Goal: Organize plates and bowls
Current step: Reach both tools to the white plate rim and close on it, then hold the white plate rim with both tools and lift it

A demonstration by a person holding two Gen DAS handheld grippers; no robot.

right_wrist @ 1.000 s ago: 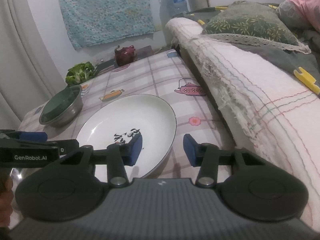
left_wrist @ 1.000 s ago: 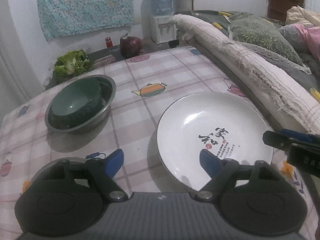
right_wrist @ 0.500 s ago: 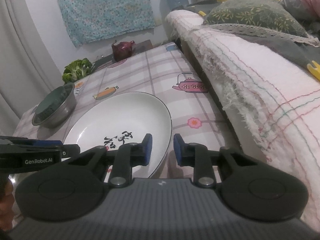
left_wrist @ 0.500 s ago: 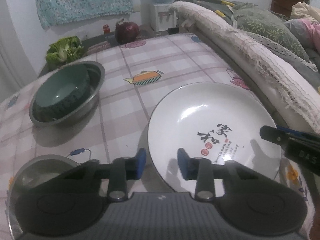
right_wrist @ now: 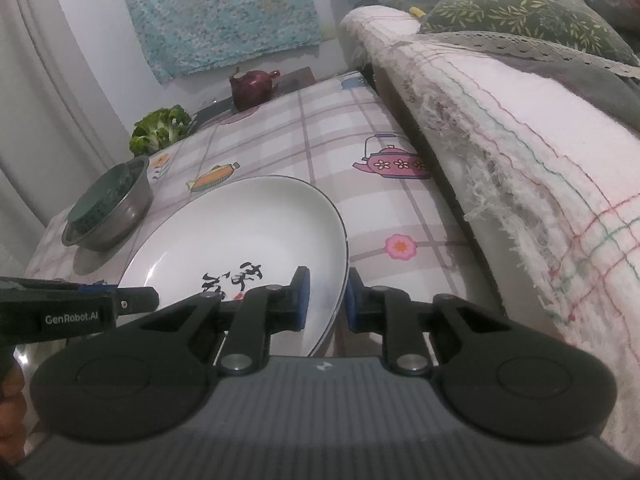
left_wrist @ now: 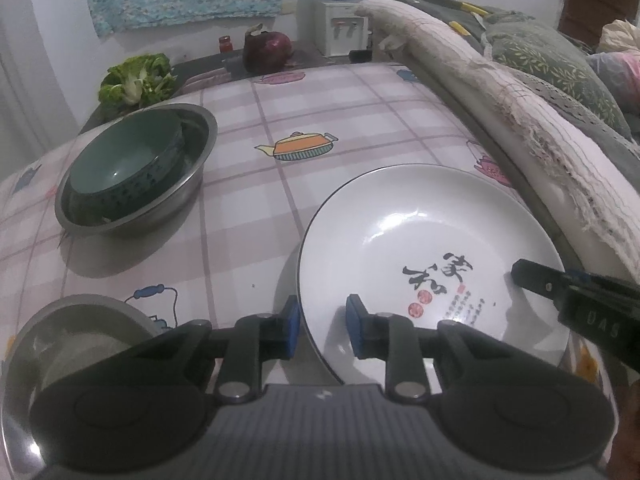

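Observation:
A white plate with black characters lies on the checked tablecloth. My left gripper straddles its near-left rim, one blue pad outside and one inside, and its jaws are closing on the rim. In the right wrist view the plate has its right rim between the pads of my right gripper, whose jaws are also closing on it. A green bowl sits inside a steel basin at the far left. A second steel bowl stands by the left gripper.
A sofa edge draped with a frayed pink blanket runs along the table's right side, close to the plate. Leafy greens and a dark red teapot are beyond the table's far end. A hand shows at lower left.
Both grippers' jaws went from wide apart to narrow around the plate's rim. Both hands came slightly lower and closer to the plate.

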